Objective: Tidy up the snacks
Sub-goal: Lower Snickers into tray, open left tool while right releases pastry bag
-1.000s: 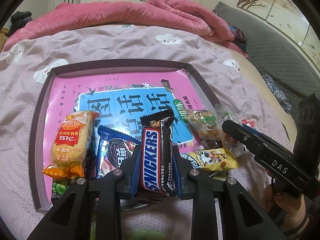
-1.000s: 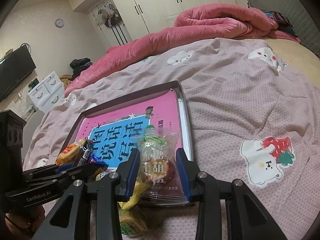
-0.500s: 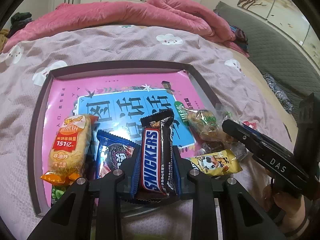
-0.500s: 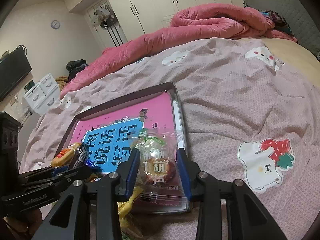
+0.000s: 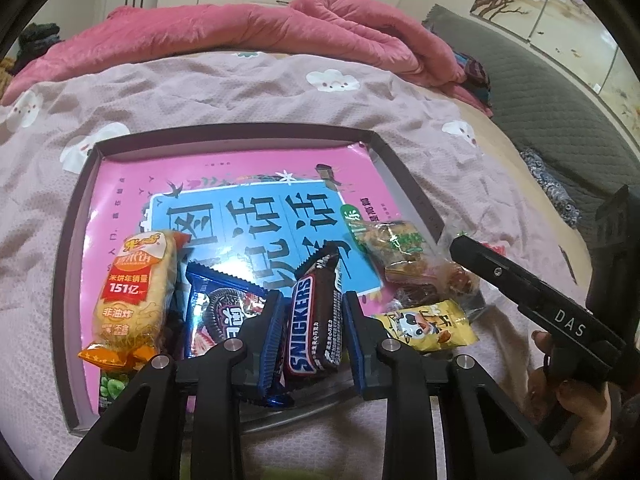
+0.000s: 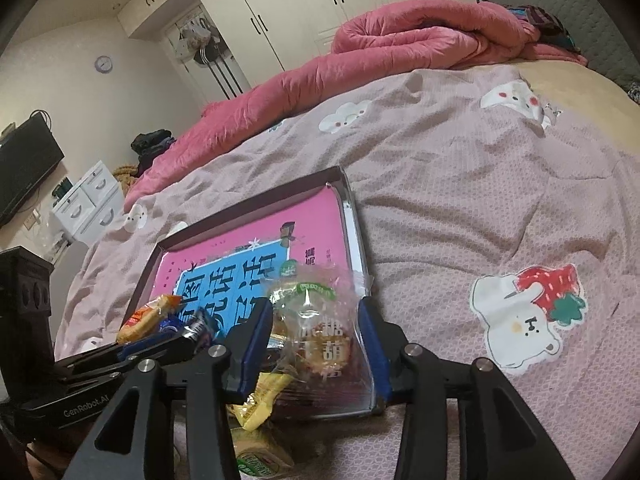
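Left wrist: left gripper (image 5: 314,330) clamps the Snickers bar (image 5: 316,320); its long axis runs along the fingers, over the tray's (image 5: 74,216) near edge.
Right wrist: right gripper (image 6: 316,344) holds a clear snack bag (image 6: 316,332) above the tray's near right corner; open tray floor lies ahead.

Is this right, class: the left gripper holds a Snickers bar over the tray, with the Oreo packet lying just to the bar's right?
Not quite. In the left wrist view the left gripper does hold the Snickers bar over the tray, but the Oreo packet lies to the bar's left.
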A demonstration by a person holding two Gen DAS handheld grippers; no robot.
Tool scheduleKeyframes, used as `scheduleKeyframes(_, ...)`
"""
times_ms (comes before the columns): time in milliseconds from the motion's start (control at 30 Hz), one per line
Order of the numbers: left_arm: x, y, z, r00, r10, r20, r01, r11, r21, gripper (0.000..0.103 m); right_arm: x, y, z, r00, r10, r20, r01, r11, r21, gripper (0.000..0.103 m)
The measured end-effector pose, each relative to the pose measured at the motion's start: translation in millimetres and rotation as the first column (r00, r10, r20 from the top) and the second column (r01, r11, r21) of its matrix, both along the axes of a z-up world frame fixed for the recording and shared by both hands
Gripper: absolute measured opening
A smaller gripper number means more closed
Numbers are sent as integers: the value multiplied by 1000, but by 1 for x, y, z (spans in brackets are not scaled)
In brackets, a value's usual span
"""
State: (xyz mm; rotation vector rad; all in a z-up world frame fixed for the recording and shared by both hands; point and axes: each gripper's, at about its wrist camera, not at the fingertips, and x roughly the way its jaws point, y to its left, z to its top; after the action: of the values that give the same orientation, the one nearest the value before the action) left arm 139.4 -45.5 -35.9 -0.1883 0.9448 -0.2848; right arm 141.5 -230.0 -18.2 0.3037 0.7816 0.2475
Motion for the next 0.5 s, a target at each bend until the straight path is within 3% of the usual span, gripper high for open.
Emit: scheduleKeyframes(500,-12,5,17,999,6,37,-7,1000,13,51,-12,-2,19,998,7,60,-8,1000,7,51)
